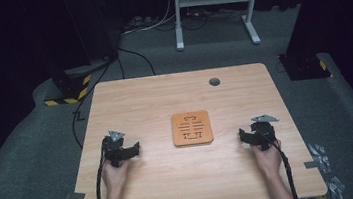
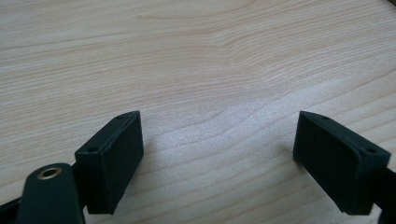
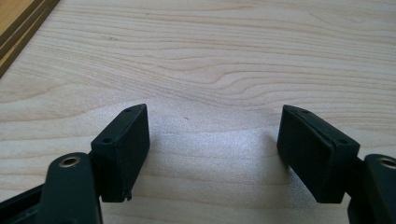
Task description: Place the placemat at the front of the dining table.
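An orange square board [image 1: 192, 128] with a dark cut-out pattern lies flat at the middle of the wooden table [image 1: 163, 176]. My left gripper [image 1: 131, 150] rests low over the table to the board's left, held in a hand. In the left gripper view its jaws stand wide apart over bare wood, so the left gripper [image 2: 217, 154] is open and holds nothing. My right gripper [image 1: 245, 137] sits to the board's right, also in a hand. It [image 3: 212, 149] is open over bare wood, and the board's edge [image 3: 18, 28] shows at the upper left corner of that view.
A round cable hole [image 1: 214, 81] sits near the table's far edge. Beyond the table stand a white desk frame [image 1: 214, 4], cables on the grey floor and black stands with yellow-black tape [image 1: 70, 89]. Tape strips mark the table's front corners.
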